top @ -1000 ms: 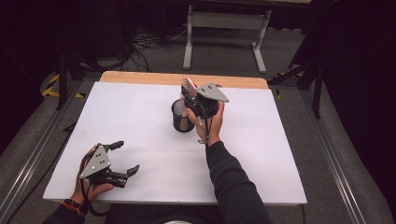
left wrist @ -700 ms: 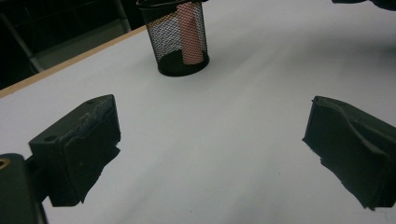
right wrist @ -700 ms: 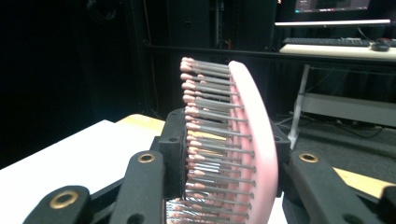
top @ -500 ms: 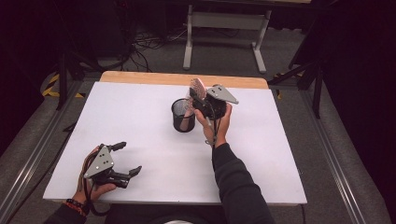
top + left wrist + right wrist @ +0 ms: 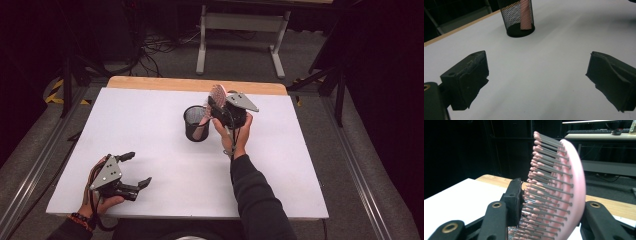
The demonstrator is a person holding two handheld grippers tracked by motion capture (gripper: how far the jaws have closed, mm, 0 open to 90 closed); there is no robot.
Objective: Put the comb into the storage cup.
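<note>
High view: black mesh cup (image 5: 196, 123) upright on the white surface (image 5: 150, 150), nearer the far edge than the near one, about midway across; pink hairbrush (image 5: 216, 97) standing handle-down inside it, head above the rim, leaning toward the right tool (image 5: 218, 106), likely so the cup takes its weight. Left tool (image 5: 134, 170) parked near the near-left corner, well apart from the cup, evidently idle. Left gripper view: both black jaws spread wide over bare surface, nothing between; cup (image 5: 519, 17) and pink handle (image 5: 526, 15) seen through the mesh beyond. Right gripper view: brush head (image 5: 559, 187) between the jaws, bristles against the left pad, jaws just opening, grip apparently easing for release into the cup.
</note>
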